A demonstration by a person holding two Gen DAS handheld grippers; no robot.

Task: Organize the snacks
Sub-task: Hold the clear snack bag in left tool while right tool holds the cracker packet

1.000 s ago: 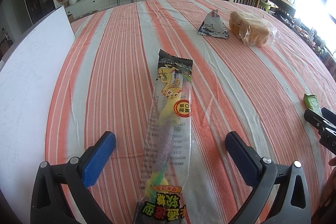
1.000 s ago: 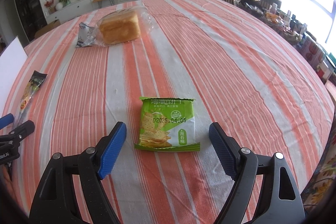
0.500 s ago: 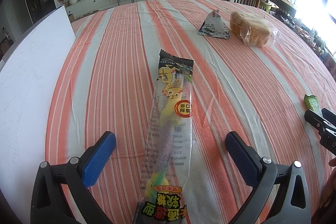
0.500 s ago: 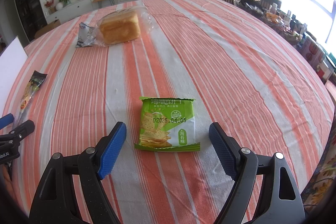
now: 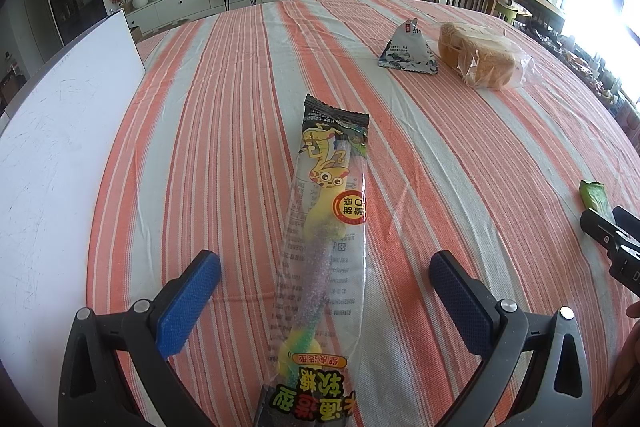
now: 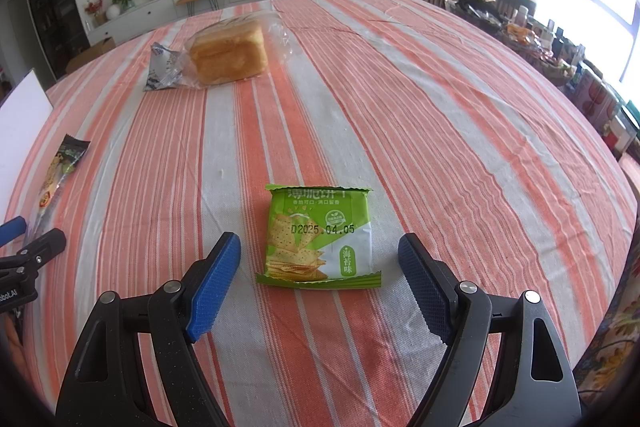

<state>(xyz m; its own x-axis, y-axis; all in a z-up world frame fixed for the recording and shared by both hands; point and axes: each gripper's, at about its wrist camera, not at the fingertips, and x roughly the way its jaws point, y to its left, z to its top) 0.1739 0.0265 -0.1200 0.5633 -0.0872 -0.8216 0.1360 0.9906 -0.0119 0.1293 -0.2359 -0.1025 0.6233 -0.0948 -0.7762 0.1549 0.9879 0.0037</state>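
A long clear gummy candy packet (image 5: pixel 326 247) lies lengthwise on the striped tablecloth, running between the fingers of my left gripper (image 5: pixel 326 267), which is open and not touching it. A green cracker packet (image 6: pixel 318 237) lies flat just ahead of my right gripper (image 6: pixel 320 255), which also stands open, its pads clear of the packet. Farther back sit a bagged bread loaf (image 5: pixel 484 61) and a grey triangular packet (image 5: pixel 408 49). The right wrist view shows the same loaf (image 6: pixel 228 53), the triangular packet (image 6: pixel 162 73) and the candy packet (image 6: pixel 60 169) at its left.
A white board (image 5: pixel 52 155) lies along the table's left side. The table (image 6: pixel 440 127) wears an orange and white striped cloth. Beyond the far edge are chairs, a TV cabinet and a cluttered side table by the window.
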